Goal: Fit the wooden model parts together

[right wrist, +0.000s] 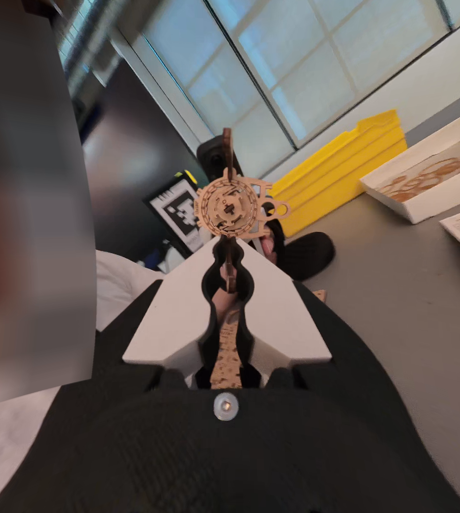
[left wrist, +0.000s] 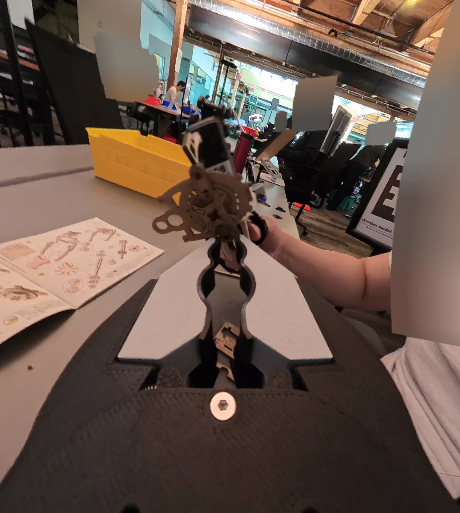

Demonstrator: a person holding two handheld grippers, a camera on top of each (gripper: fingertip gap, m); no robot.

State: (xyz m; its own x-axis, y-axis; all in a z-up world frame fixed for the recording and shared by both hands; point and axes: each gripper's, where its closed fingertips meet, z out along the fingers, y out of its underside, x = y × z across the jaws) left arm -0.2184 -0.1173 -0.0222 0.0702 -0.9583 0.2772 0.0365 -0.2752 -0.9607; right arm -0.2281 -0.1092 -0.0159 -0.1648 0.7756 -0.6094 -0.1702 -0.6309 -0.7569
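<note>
The grey table [left wrist: 43, 194] carries a yellow bin [left wrist: 137, 161], an open instruction booklet [left wrist: 56, 266] and, in the right wrist view, a white tray [right wrist: 423, 200] of laser-cut wooden rings.

I hold the wooden model assembly [right wrist: 233, 209] in the air above the table, between my two grippers, which face each other. It is a flat, round, pale plywood disc with concentric cut-out rings, a cross-shaped hole at its centre, notched tabs on the rim and a side arm ending in two small round holes. A darker wooden strip [right wrist: 227, 150] runs edge-on across it and projects beyond the disc.

My left gripper [left wrist: 224, 244] is closed to a narrow gap with its tips at the lower edge of the assembly; I cannot tell whether it clamps it. My right gripper [right wrist: 227, 247] is clenched on the darker wooden strip at the disc's lower rim.
</note>
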